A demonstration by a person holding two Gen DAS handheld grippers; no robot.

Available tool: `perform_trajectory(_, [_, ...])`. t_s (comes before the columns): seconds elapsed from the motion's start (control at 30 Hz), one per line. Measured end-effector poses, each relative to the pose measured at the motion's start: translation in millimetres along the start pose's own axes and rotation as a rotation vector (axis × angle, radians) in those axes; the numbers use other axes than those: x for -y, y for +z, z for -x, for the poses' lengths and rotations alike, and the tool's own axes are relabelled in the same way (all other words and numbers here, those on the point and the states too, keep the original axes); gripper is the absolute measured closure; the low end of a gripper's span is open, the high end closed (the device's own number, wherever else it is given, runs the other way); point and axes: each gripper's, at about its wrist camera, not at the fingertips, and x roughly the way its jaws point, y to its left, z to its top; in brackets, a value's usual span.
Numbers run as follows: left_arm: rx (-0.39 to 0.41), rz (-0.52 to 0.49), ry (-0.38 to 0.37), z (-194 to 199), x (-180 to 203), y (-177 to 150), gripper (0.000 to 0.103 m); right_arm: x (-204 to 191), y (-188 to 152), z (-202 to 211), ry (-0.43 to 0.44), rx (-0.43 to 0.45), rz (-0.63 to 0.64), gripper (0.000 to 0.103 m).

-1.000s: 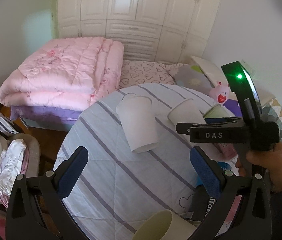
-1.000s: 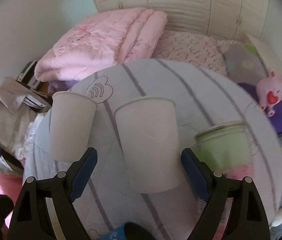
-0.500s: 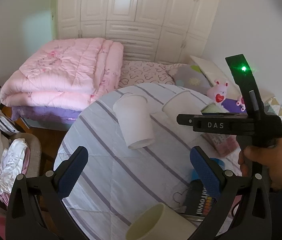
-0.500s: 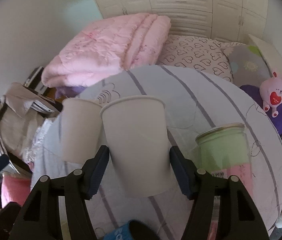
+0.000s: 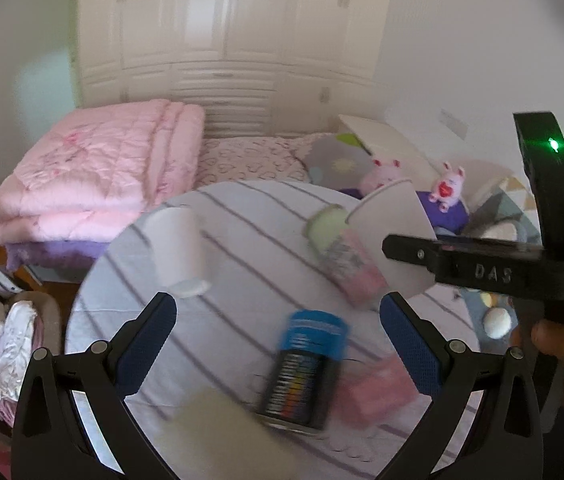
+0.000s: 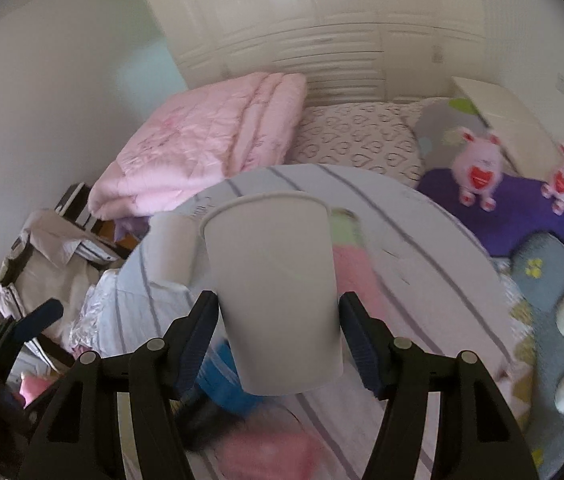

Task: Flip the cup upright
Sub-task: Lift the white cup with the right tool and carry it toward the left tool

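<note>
Left wrist view first: my left tool (image 5: 272, 322) hangs wide apart over the striped desk (image 5: 250, 240), nothing between its blue pads (image 5: 144, 334), so it is just waiting out of the way. Off to the right I can see the right tool (image 5: 481, 264) from the side with the white cup (image 5: 391, 220) carried clear of the cloth, tilted, its wide end toward the far side. A second white cup (image 5: 176, 250) stands upside down on the desk's left part, well apart from the carried one. Closer to me are a green-and-pink container (image 5: 341, 256) and a blue-capped can (image 5: 303, 368) lying blurred, plus a pale cup rim at the bottom edge.

Right wrist view now: the right tool (image 6: 278, 332) is pinched onto the cup (image 6: 274, 280), one pad (image 6: 202, 334) on each side of the narrow end, wide rim pointing away from the camera. That grip on the base end makes sense to me: rolling the wrist should bring the mouth up. The other cup (image 6: 170, 248) sits behind on the left. I judge the turn is under way and the set-down still to come; paper walls may crumple if I squeeze harder.
</note>
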Motion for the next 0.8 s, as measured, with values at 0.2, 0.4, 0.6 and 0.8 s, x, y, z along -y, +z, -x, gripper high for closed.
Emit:
perform_trajectory(0.2, [-0.037,-0.056,-0.047,-9.6,54.3,-5.6,0.000,47.9,-39.2,19.5,-0.030,0.003,-0.094,0.039])
perform_trajectory(0.4, [-0.084,-0.089,-0.041,-19.9,86.7,-13.4,0.000,91.2,-68.6,16.5,-0.016,-0.025,-0.185,0.039])
perform_trajectory(0.6, [-0.103,-0.096,0.002,-23.3,102.2,-21.0,0.000,113.1,-87.1,3.9,0.011,-0.061,-0.221,0.039])
perform_trajectory(0.8, [-0.097,-0.104,0.060,-18.5,109.9,-23.1,0.000,120.0,-100.3,-5.6,0.044,-0.085,-0.222,0.039])
